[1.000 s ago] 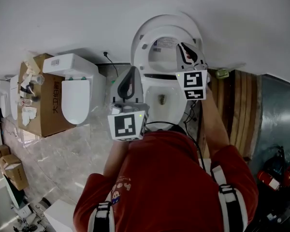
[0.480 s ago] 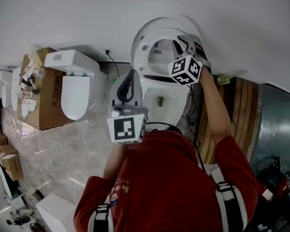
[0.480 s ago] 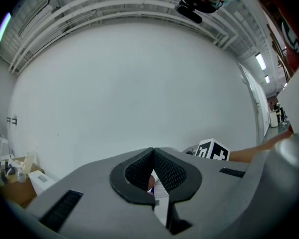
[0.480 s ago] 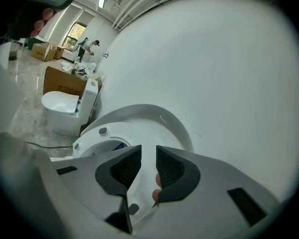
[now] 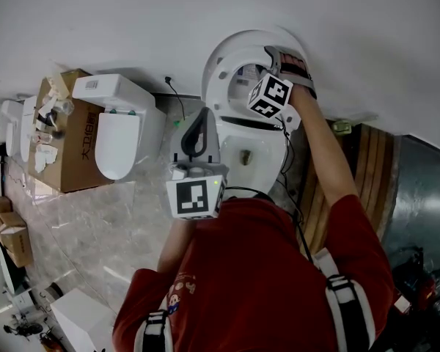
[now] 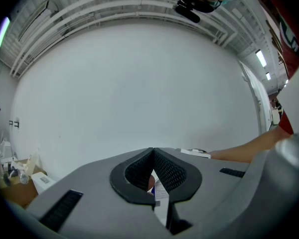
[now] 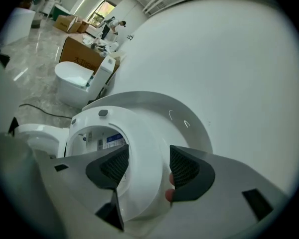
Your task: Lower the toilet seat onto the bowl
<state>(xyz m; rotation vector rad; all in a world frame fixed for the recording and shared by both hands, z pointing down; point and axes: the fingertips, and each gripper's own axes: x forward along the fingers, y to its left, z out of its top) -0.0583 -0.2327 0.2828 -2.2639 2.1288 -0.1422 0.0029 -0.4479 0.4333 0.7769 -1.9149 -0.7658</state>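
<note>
Wall behind lid; right gripper jaws, just opening, straddle seat; left gripper clenched.

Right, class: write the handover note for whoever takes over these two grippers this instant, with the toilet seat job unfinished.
Left gripper: jaws shut, empty, held level, clear of the toilet.
Right gripper: jaws open, having just been opening, astride the rim of the raised toilet seat; the pads do not seem to press on it.
Things: seat and lid both stand upright by the wall; bowl is uncovered below.
Done: right gripper placed over the seat's rim.
Left: close on the seat, swing it down onto the bowl, let go.
</note>
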